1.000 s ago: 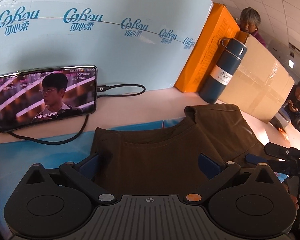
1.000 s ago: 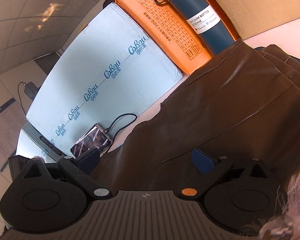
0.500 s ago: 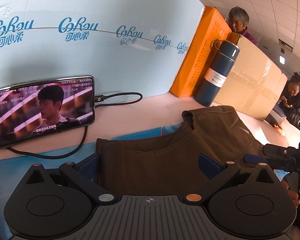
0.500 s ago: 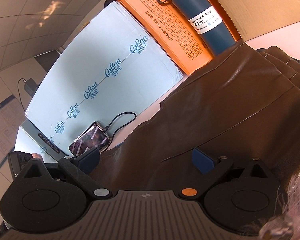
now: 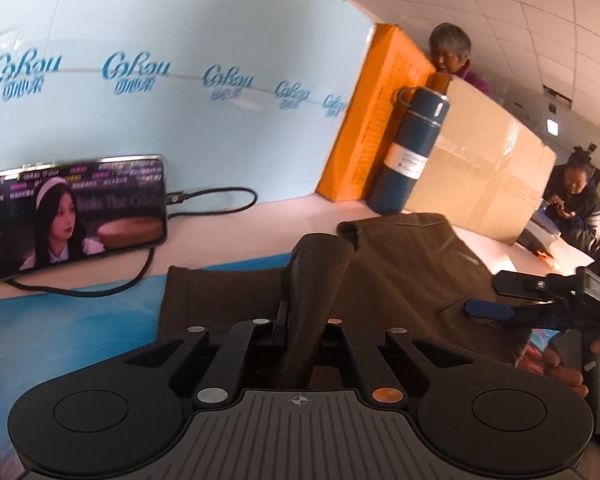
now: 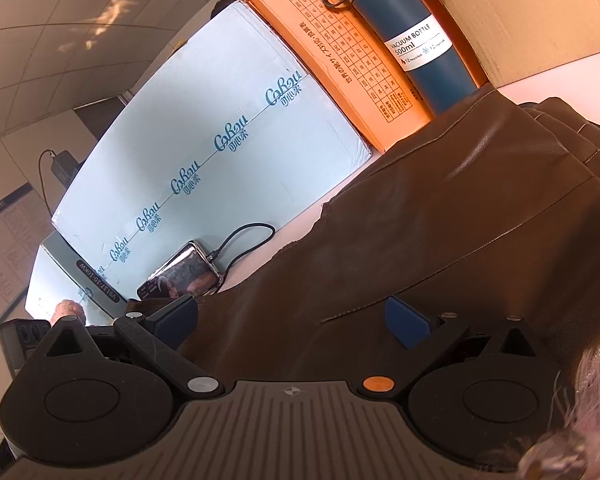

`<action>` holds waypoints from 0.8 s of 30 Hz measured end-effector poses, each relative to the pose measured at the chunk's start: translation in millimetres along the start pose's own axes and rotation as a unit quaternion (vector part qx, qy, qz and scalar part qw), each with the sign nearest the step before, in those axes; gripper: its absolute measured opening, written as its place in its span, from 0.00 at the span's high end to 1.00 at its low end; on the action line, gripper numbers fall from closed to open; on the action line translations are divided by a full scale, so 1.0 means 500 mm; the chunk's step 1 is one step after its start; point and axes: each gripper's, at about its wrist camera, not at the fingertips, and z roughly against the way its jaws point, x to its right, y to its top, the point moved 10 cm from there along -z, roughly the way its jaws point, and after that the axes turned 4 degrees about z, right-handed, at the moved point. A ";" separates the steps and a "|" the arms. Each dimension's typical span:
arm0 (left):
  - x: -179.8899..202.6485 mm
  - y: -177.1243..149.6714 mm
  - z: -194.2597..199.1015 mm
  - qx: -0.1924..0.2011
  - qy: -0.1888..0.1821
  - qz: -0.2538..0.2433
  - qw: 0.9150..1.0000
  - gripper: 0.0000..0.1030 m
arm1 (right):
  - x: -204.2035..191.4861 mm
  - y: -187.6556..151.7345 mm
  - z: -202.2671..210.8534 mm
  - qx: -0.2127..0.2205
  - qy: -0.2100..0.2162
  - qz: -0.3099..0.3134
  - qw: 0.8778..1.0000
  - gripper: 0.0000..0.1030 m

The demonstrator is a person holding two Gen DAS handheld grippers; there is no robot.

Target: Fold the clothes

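Observation:
A dark brown garment [image 5: 404, 276] lies spread on the table, part on a blue mat [image 5: 60, 320]. My left gripper [image 5: 300, 320] is shut on a bunched fold of the brown garment, which rises between its jaws. In the right wrist view the same garment [image 6: 440, 232] fills the lower right. My right gripper [image 6: 292, 312] is open and sits low over the cloth, its blue pads [image 6: 404, 320] wide apart. The right gripper also shows in the left wrist view [image 5: 496, 300] at the right, over the garment's edge.
A phone [image 5: 72, 216] playing video leans on a pale blue box [image 5: 180, 80], its cable [image 5: 220, 200] looping on the table. An orange box [image 5: 372, 120], a blue vacuum bottle [image 5: 408, 152] and a cardboard box [image 5: 480, 168] stand behind. Two people sit beyond.
My left gripper has closed from open onto a fold of the brown garment and lifted it. The right gripper has stayed open and hardly moved.

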 end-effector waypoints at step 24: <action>0.151 -0.145 0.031 -0.068 -0.004 -0.167 0.984 0.97 | 0.044 0.121 -0.164 -0.066 -0.177 -0.125 0.974 0.36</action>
